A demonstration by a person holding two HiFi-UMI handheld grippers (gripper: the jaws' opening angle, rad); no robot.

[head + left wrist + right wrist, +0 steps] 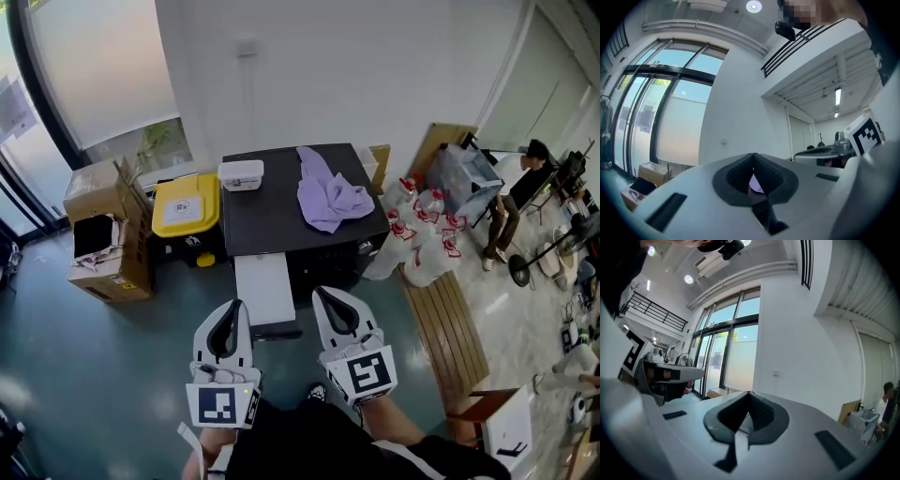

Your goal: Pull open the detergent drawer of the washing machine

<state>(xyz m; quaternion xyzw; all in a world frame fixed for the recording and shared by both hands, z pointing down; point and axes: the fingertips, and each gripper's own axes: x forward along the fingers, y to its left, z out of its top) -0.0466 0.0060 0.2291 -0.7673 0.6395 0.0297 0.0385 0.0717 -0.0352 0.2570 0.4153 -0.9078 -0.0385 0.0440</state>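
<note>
Head view looks down; gripper views share the white wall.

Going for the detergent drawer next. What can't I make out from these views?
- Washing machine front, head view: seen from steeply above, so no drawer can be told.
- White panel jutting from its front: drawer or door, unclear.
- Machine top under the lavender cloth: covered.
- Both gripper views: aimed level at walls and windows; the shut left gripper and right gripper fill the lower frame, hiding the machine's front.

Left gripper, right gripper — level, side by side, jaws closed, empty.
</note>
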